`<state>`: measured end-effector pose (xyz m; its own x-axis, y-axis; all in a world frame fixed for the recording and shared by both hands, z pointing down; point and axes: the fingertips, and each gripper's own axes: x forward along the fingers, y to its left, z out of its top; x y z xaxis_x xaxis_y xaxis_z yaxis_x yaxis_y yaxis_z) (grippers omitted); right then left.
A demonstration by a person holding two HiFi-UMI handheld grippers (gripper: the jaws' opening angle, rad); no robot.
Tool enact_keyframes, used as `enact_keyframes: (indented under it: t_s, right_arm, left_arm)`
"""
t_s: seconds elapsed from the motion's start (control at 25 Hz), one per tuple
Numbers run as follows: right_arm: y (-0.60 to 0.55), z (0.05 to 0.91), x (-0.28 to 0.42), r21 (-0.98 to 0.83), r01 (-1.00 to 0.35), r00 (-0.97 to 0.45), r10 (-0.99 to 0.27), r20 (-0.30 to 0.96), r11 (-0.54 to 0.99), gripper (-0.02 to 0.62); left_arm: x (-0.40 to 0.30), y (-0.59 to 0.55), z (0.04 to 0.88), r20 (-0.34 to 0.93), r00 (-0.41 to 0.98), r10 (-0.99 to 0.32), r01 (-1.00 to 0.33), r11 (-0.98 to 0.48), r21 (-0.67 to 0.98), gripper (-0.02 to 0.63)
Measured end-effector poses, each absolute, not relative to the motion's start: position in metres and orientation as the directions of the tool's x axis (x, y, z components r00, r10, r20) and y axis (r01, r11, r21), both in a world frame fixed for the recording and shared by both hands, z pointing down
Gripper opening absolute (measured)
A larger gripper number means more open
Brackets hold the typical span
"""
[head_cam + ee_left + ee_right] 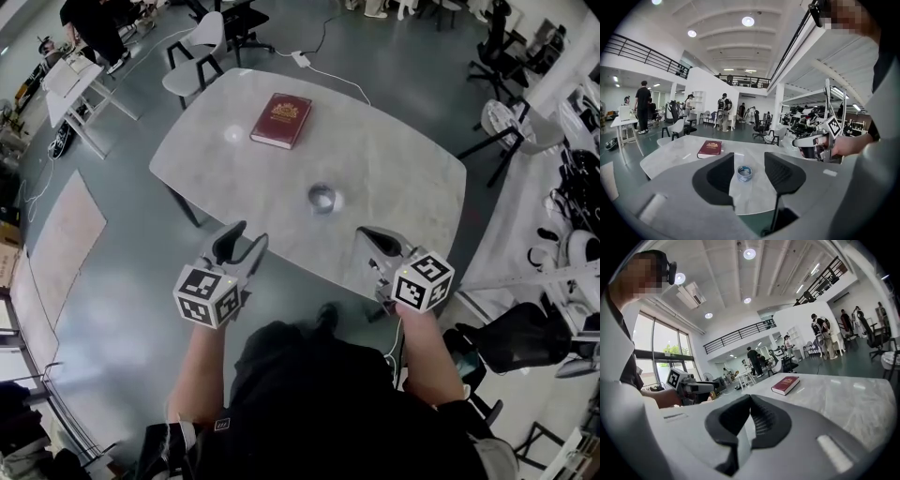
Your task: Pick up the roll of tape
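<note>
A small roll of tape (322, 198) lies flat near the middle of the pale oval table (403, 169). In the left gripper view the tape roll (744, 173) shows on the tabletop in the gap between the jaws, some way ahead of them. My left gripper (248, 236) hovers at the table's near edge, left of the roll, open with nothing between its pads. Over the near right edge my right gripper (366, 232) has its jaw tips (751, 397) touching, and it holds nothing.
A dark red book (281, 119) lies on the table's far side, beyond the tape. Chairs (197, 47) stand behind the table, and a white desk (75, 84) is at the far left. More chairs and equipment crowd the right (525, 122). People stand far off (643, 105).
</note>
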<state>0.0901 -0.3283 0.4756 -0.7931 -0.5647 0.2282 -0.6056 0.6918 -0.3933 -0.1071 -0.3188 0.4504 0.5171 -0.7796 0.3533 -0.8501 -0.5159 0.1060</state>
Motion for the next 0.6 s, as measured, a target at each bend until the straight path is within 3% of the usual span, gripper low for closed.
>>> enact_keyframes:
  t_s: [0.6]
  right_arm:
    - [-0.384,0.471,0.065,-0.363,-0.725,-0.684,-0.674,0.278,0.586,0.003]
  left_arm:
    - [-0.133,-0.395,0.454,0.336,0.677,-0.654,-0.716,-0.692,0.095,0.181]
